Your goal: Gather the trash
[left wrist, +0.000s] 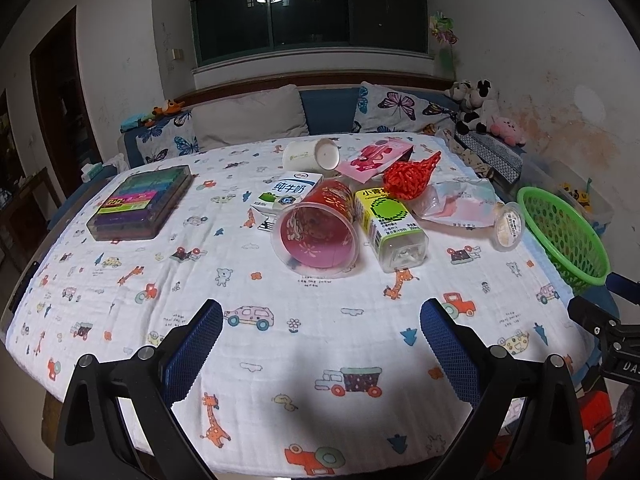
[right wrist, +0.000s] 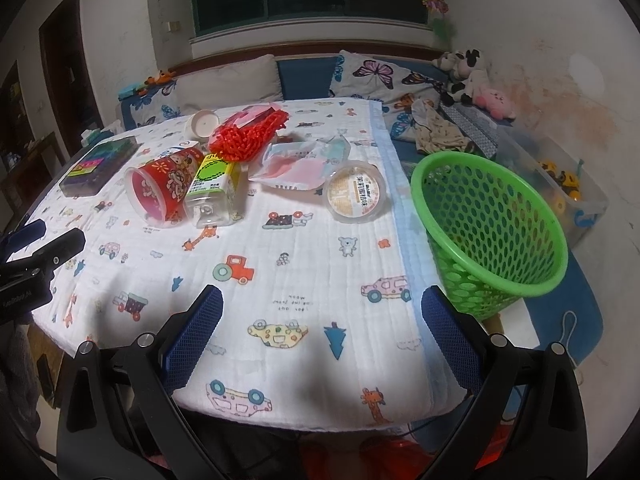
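Trash lies in a cluster on the table: a tipped red plastic cup point(left wrist: 316, 230) point(right wrist: 160, 188), a lying bottle with a green label point(left wrist: 390, 224) point(right wrist: 212, 192), a milk carton point(left wrist: 286, 196), a white paper cup point(left wrist: 312, 155) point(right wrist: 203, 123), red netting point(left wrist: 412, 178) point(right wrist: 248, 134), a pink packet point(left wrist: 374, 158), a crumpled plastic wrapper point(left wrist: 460, 204) point(right wrist: 300, 164) and a round sealed cup point(left wrist: 508, 226) point(right wrist: 357, 192). A green basket point(left wrist: 564, 236) point(right wrist: 488, 232) stands at the table's right edge. My left gripper point(left wrist: 320, 320) and right gripper point(right wrist: 320, 308) are open, empty, near the front edge.
A box of coloured pens point(left wrist: 140, 202) point(right wrist: 100, 164) lies at the far left. The table has a white cartoon-print cloth point(left wrist: 280, 340) point(right wrist: 300, 272). A sofa with cushions point(left wrist: 248, 120) stands behind it. A clear bin of toys point(right wrist: 568, 188) sits right of the basket.
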### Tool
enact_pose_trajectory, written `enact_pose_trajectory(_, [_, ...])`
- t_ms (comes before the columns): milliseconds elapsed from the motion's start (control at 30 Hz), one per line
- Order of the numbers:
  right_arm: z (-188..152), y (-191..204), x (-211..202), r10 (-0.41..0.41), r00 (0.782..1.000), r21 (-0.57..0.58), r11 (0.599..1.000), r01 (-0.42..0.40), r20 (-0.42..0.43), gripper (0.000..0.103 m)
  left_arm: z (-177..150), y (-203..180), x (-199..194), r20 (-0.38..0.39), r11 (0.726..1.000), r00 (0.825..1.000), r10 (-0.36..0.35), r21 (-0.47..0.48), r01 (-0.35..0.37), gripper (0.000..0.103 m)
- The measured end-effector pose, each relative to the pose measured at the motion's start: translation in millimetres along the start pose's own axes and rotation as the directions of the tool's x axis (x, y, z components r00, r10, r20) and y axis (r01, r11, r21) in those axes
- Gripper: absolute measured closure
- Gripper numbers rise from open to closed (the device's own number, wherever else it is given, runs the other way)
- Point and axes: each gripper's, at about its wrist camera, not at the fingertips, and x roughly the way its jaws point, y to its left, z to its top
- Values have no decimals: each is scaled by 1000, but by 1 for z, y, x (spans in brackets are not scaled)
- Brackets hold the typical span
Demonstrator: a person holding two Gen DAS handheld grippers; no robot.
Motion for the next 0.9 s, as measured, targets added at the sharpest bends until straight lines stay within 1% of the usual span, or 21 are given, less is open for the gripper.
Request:
enact_pose_trajectory(400, [10,-2,13,18,1000,3,1000,-18,-3,5,11,11,14,-10,1000,1000,21,-7,-21,7])
enact_pose_trajectory(633, [23,-5,21,22,1000,-6,1000,-22,6,5,23,18,24,-14,999,999,32,-14,-32,7])
enact_pose_trajectory(900, [41,-18,34,19,1000,-12,1000,-19,13,7,25,22,36,-39,999,999,26,-32,-28,7])
